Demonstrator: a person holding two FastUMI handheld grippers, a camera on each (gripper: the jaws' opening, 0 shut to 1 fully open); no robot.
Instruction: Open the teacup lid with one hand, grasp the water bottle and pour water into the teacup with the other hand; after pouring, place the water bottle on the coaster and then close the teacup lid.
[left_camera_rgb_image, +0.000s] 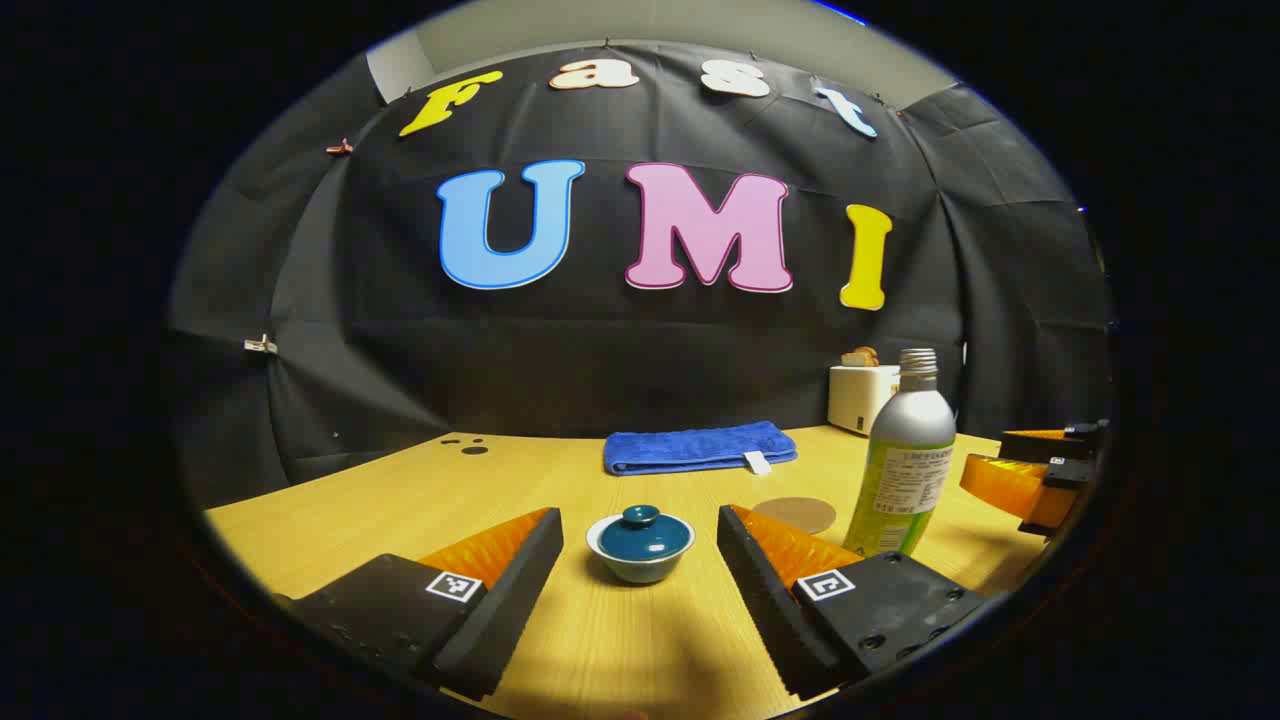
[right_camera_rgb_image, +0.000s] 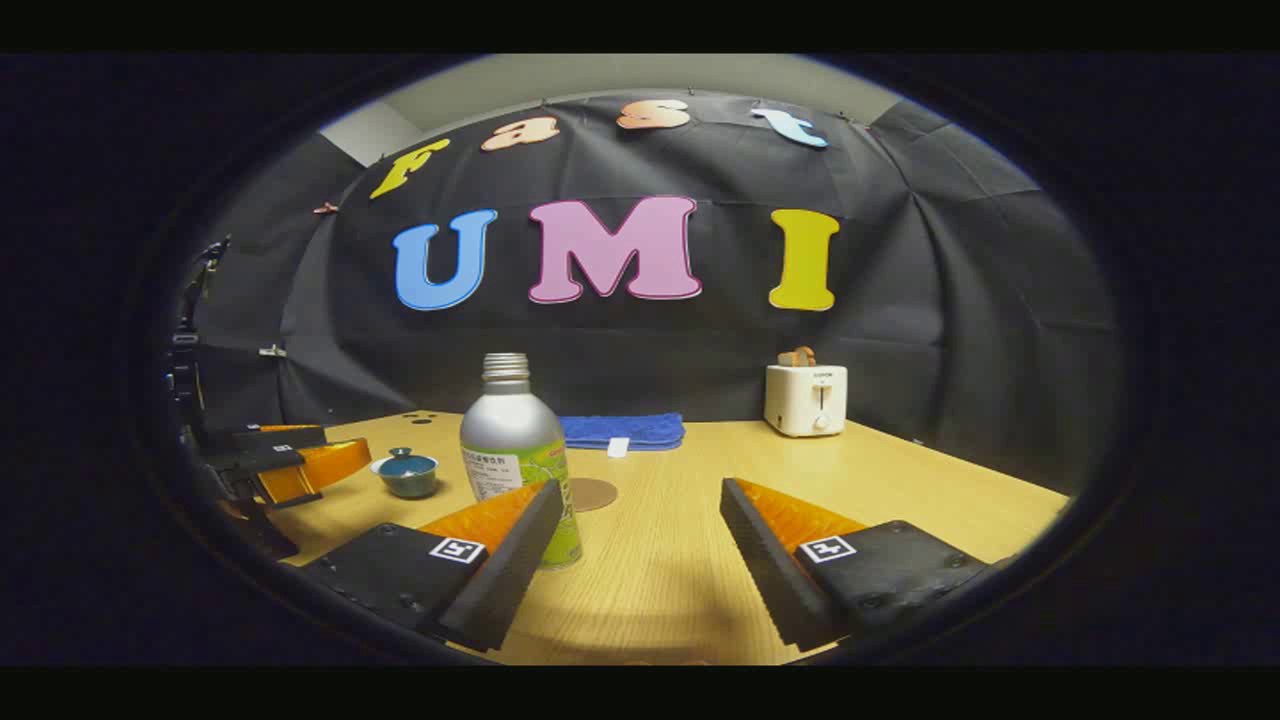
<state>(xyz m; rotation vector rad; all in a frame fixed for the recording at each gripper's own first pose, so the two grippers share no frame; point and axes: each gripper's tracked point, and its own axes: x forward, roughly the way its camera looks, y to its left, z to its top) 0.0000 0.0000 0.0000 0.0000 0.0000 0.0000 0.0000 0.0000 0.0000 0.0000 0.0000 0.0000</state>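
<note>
Two claws hang over a pale wooden worktop (left_camera_rgb_image: 420, 500) in our booth, both spread wide and holding nothing. In the left gripper view, our left claw (left_camera_rgb_image: 640, 545) frames the teacup (left_camera_rgb_image: 640, 553), a small pale bowl that stands between the fingers without touching either, its dark teal lid (left_camera_rgb_image: 641, 530) seated on top. At about two o'clock from the cup stands the water bottle (left_camera_rgb_image: 906, 455), upright, silver above a green label, its threaded neck uncapped. Between cup and bottle, a little farther back, a round brown coaster (left_camera_rgb_image: 796, 514) lies flat and bare. At twelve o'clock from the cup, a folded blue towel (left_camera_rgb_image: 698, 446) rests near the worktop's far edge, and a white toaster (left_camera_rgb_image: 860, 396) with bread in its slot sits at one o'clock behind the bottle. Our right claw (left_camera_rgb_image: 1035, 470) pokes in at three o'clock from the bottle, near it but apart. In the right gripper view, that right claw (right_camera_rgb_image: 640, 545) has its fingers open over bare wood, the bottle (right_camera_rgb_image: 512, 440) standing just behind its left finger; we cannot tell whether they touch. The coaster (right_camera_rgb_image: 593, 493) lies just beside the bottle at three o'clock, the lidded teacup (right_camera_rgb_image: 408, 474) at nine o'clock, with the left claw (right_camera_rgb_image: 285, 460) beyond it.
</note>
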